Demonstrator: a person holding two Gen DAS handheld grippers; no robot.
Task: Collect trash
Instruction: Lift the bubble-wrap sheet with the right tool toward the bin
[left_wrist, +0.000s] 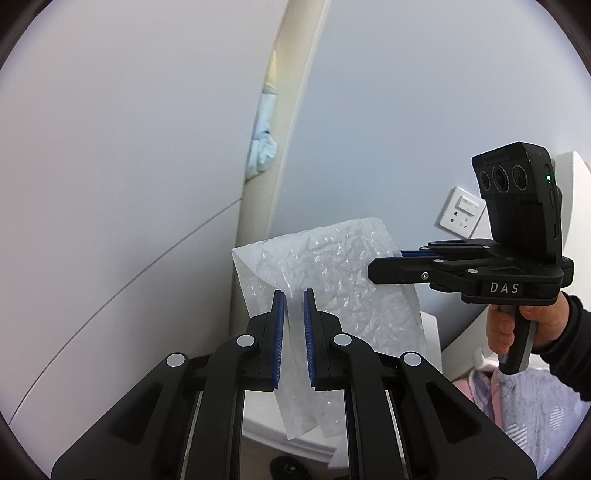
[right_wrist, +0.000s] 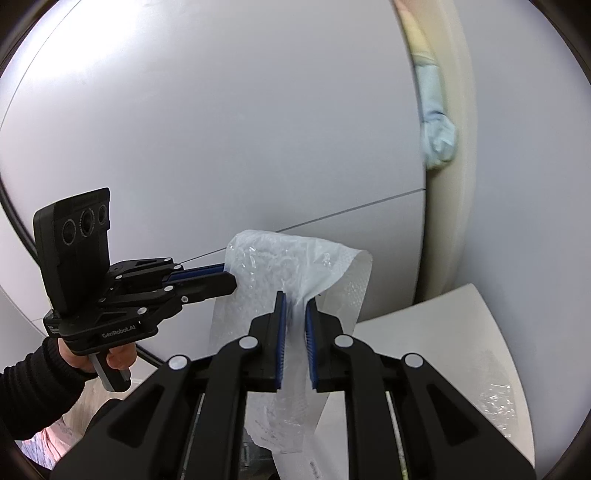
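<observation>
A bubble-wrap mailer bag (left_wrist: 332, 280) hangs in the air before a pale wall (left_wrist: 110, 166), pinched at opposite edges: the left gripper (left_wrist: 294, 295) and the right gripper (right_wrist: 294, 295) each clamp its film with jaws nearly closed.

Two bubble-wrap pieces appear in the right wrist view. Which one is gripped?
The white bubble-wrap bag held up before the wall, pinched by both grippers; the other bubble wrap piece lies untouched on the white surface.
</observation>
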